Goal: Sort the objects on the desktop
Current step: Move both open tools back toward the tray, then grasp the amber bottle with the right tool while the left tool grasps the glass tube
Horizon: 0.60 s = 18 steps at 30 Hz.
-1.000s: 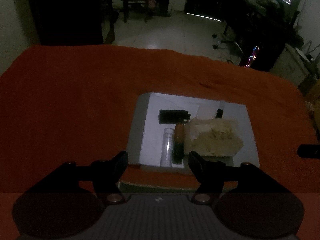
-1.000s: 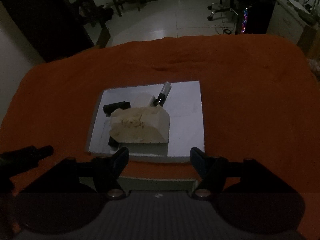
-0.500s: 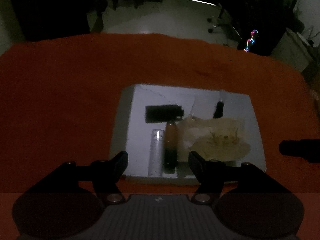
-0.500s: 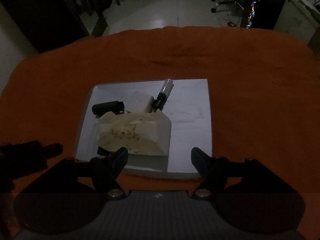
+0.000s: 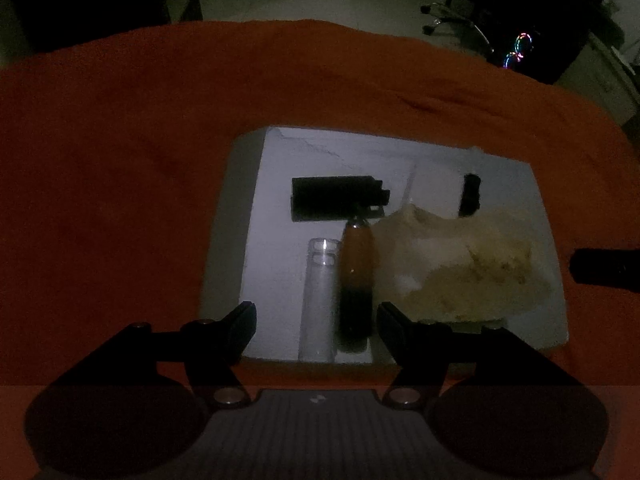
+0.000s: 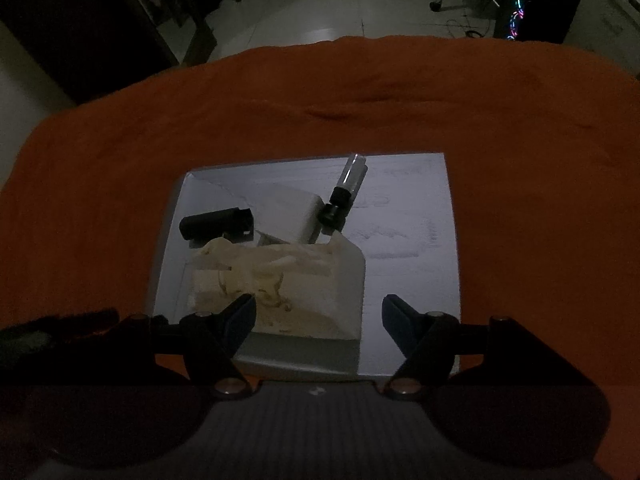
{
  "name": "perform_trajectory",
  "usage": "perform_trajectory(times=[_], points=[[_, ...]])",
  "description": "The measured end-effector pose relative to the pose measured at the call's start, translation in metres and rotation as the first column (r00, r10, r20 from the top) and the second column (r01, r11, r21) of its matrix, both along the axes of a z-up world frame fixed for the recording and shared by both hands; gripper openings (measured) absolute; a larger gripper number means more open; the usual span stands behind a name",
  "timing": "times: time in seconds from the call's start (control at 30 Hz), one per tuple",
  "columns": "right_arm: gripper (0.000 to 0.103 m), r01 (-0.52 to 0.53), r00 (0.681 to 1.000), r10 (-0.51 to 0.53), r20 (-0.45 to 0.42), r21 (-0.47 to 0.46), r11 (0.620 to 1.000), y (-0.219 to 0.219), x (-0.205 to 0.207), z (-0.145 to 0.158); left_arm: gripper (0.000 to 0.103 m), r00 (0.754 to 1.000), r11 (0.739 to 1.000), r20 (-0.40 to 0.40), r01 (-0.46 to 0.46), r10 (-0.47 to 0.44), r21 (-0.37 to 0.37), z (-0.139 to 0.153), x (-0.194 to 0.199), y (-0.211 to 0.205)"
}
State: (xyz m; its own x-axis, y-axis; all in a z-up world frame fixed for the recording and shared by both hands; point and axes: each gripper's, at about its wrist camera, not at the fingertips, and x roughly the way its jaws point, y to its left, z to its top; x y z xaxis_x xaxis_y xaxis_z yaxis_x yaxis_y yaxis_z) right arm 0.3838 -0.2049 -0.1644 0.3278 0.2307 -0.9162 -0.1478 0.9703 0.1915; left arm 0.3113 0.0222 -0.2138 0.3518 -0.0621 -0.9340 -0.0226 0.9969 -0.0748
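**Here, both pairs of fingers hang spread over a white tray of small objects**

Landmark: the white tray (image 5: 236, 240) lying on the orange cloth (image 5: 120, 160) that covers the tabletop.

Left wrist view. The left gripper (image 5: 316, 318) has its fingers (image 5: 240, 320) spread and holding nothing; they frame the tray's near edge. Between them, inside the tray, a clear tube (image 5: 318, 300) and a brown-and-dark bottle (image 5: 356, 280) lie side by side, touching or nearly so, both pointing away from the camera. Beyond them, toward the tray's middle, a black block-shaped object (image 5: 336, 198) lies crosswise. A crumpled beige tissue (image 5: 460, 268) fills the tray's right half, just beside the bottle. A small black cap-like piece (image 5: 470, 196) sits behind the tissue. A dark part of the other gripper enters beside the tray's right rim.

Right wrist view. The right gripper (image 6: 318, 320) likewise has its fingers (image 6: 400, 324) spread and empty, above the tray's near edge (image 6: 452, 240). The tissue (image 6: 272, 280) lies in the tray's left half, near the left fingertip; whether they touch cannot be told. A black cylinder (image 6: 216, 222) lies behind it, and a black-capped clear pen-like tube (image 6: 346, 190) points toward the tray's far edge.
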Motion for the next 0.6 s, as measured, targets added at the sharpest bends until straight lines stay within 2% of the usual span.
perform_trajectory(times=[0.03,0.13,0.4,0.6], points=[[0.073,-0.001,1.0,0.001,-0.004,0.015,1.0,0.0,-0.001,0.0,0.062,1.0,1.0,-0.002,0.0,0.0,0.002,-0.002,0.002,0.001],[0.073,-0.011,0.999,0.013,-0.038,0.056,0.998,0.001,-0.006,-0.002,0.05,1.0,1.0,-0.025,0.01,-0.01,0.012,-0.011,0.008,0.005],[0.065,-0.094,0.99,0.098,-0.1,0.047,0.995,0.033,-0.02,-0.023,0.048,0.997,0.999,-0.078,0.017,-0.019,-0.029,-0.027,0.009,0.005],[0.056,-0.105,0.984,0.11,-0.137,0.047,0.993,0.058,-0.019,-0.048,0.032,0.994,0.998,-0.102,0.042,-0.046,-0.038,-0.039,0.009,-0.007]])
